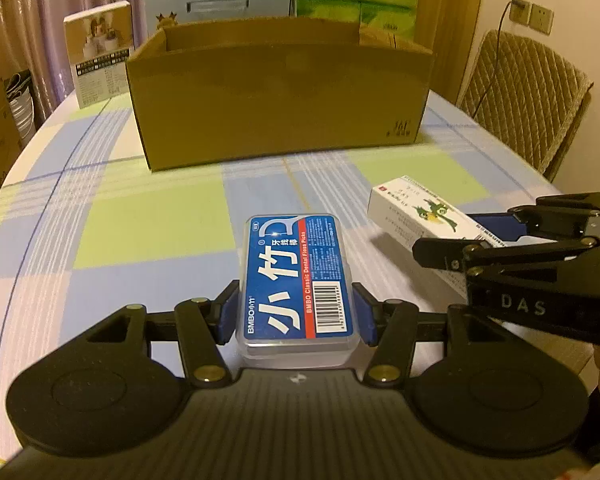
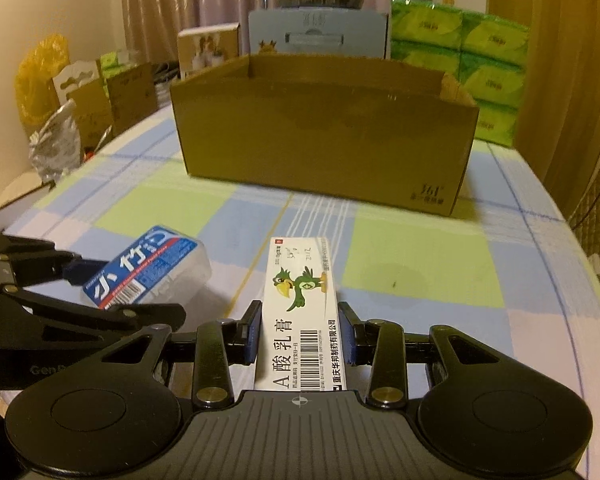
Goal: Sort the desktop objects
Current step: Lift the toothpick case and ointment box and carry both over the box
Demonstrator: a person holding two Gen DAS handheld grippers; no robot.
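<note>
The left gripper (image 1: 298,312) and the right gripper (image 2: 302,334) sit level and side by side before the cardboard box (image 1: 280,92), each with its blue pads pressed against a small pack.

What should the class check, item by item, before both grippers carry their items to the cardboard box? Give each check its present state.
1. Left gripper shut on the floss pick case: ok, pads on both long sides.
2. Right gripper shut on the ointment box: ok.
3. Cardboard box open on top: ok.
4. Room inside the box: cannot tell, the front wall hides the interior.
5. Tablecloth between the grippers and the box free of obstacles: ok.
6. Items lifted off the table: cannot tell.
</note>
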